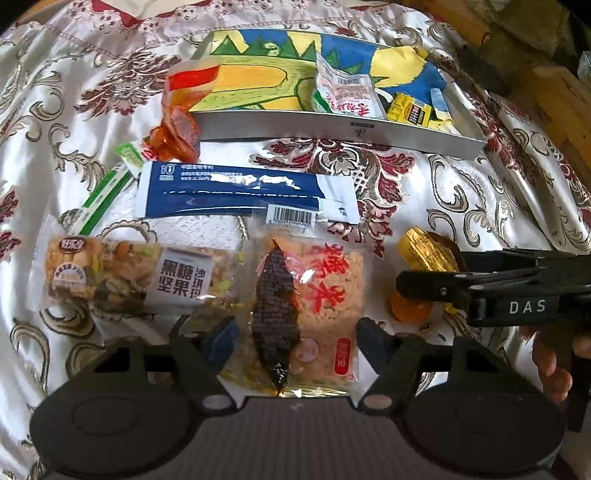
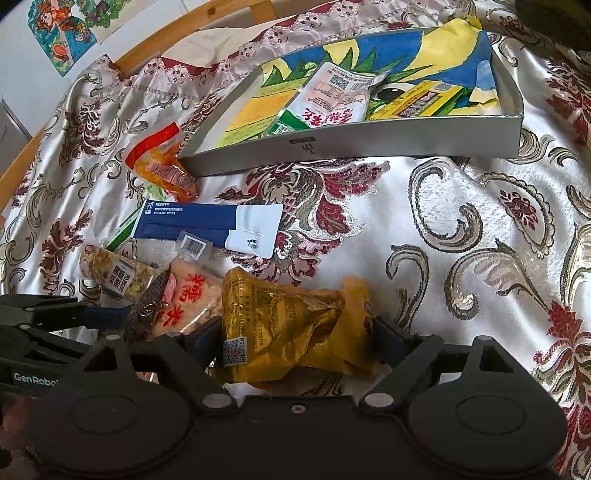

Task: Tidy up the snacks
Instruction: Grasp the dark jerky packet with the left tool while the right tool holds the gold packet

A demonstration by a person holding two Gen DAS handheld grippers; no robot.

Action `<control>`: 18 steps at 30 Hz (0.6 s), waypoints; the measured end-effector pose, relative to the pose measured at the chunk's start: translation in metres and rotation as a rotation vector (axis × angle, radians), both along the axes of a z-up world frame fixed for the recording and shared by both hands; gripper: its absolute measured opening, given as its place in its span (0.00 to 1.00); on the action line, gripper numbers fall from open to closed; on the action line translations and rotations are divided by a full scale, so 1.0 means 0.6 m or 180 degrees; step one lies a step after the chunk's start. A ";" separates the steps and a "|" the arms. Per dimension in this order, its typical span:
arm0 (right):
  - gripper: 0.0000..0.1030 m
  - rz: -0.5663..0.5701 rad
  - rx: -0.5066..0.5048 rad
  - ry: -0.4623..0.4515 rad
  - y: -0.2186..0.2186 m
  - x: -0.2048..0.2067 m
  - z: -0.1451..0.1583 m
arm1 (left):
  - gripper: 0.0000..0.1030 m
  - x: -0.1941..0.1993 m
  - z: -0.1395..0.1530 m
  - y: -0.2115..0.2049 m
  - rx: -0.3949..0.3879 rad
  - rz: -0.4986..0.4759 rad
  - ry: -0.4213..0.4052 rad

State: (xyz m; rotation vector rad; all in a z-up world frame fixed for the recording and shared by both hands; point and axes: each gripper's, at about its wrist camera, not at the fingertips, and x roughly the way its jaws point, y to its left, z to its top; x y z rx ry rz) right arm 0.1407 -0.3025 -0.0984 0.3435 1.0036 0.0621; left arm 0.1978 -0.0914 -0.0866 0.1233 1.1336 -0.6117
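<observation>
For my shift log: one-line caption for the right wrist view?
Right tongs open around a yellow snack packet on the patterned cloth, tray beyond.

Floral satin cloth [image 2: 461,229] (cream, maroon), wooden frame [image 2: 177,37], wall drawings [image 2: 62,33]

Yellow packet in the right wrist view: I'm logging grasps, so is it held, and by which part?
Not clearly. The right gripper is open, fingers on either side of the yellow packet, which lies on the cloth.

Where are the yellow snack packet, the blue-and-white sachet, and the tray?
yellow snack packet [image 2: 291,325], right wrist view, packet's middle.
blue-and-white sachet [image 1: 236,192], left wrist view, blue part.
tray [image 2: 369,146], right wrist view, front wall.
</observation>
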 end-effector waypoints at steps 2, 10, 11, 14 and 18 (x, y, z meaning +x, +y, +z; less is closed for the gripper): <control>0.86 0.0012 -0.0011 -0.0001 0.001 -0.001 0.000 | 0.72 0.000 0.001 0.001 -0.0001 -0.0009 0.0024; 0.87 0.0024 0.0003 0.0003 0.002 -0.001 0.000 | 0.78 0.014 0.012 0.026 -0.0187 0.0210 0.0159; 0.87 0.0021 0.0005 0.0002 0.001 0.000 0.000 | 0.77 0.017 0.010 0.026 -0.0165 0.0229 0.0153; 0.87 -0.0011 0.0037 0.0006 -0.002 0.001 0.000 | 0.54 0.024 0.000 0.024 -0.0067 0.0234 0.0169; 0.87 -0.0034 0.0052 0.0014 -0.002 0.001 -0.001 | 0.48 0.026 -0.005 0.029 -0.0100 0.0287 0.0230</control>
